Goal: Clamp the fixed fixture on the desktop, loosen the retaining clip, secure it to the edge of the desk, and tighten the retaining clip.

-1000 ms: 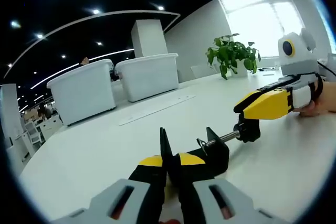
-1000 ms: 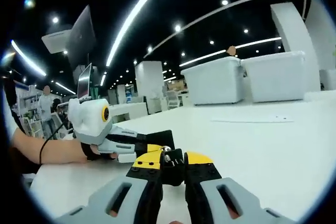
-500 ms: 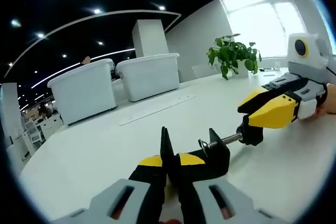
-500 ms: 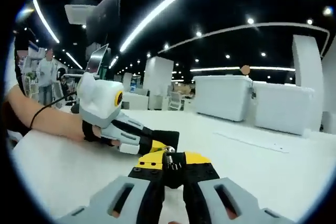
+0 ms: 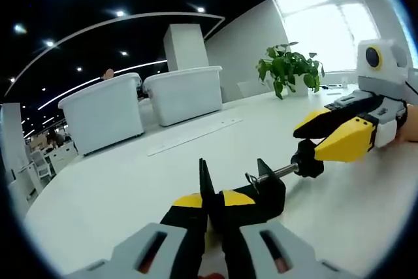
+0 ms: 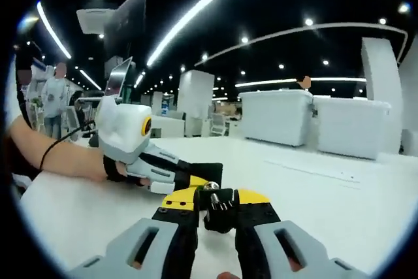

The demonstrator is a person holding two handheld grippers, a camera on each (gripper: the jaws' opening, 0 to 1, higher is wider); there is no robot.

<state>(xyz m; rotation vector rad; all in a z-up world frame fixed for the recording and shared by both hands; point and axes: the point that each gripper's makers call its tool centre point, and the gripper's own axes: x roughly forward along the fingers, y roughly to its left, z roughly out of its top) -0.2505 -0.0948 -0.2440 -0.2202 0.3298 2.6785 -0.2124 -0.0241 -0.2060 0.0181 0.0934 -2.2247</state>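
The left gripper (image 5: pixel 208 204) is pinching the clamp (image 5: pixel 258 191); the right gripper's (image 6: pixel 216 208) fingers (image 6: pixel 249 200), spread slightly since 0.5 seconds ago, are loosening its knob (image 5: pixel 305 159).

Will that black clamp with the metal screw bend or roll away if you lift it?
The black C-shaped clamp looks thick and stiff, so it probably won't bend. Its blocky body likely stops rolling. The silver threaded screw and black knob stick out sideways, so it may tip that way.
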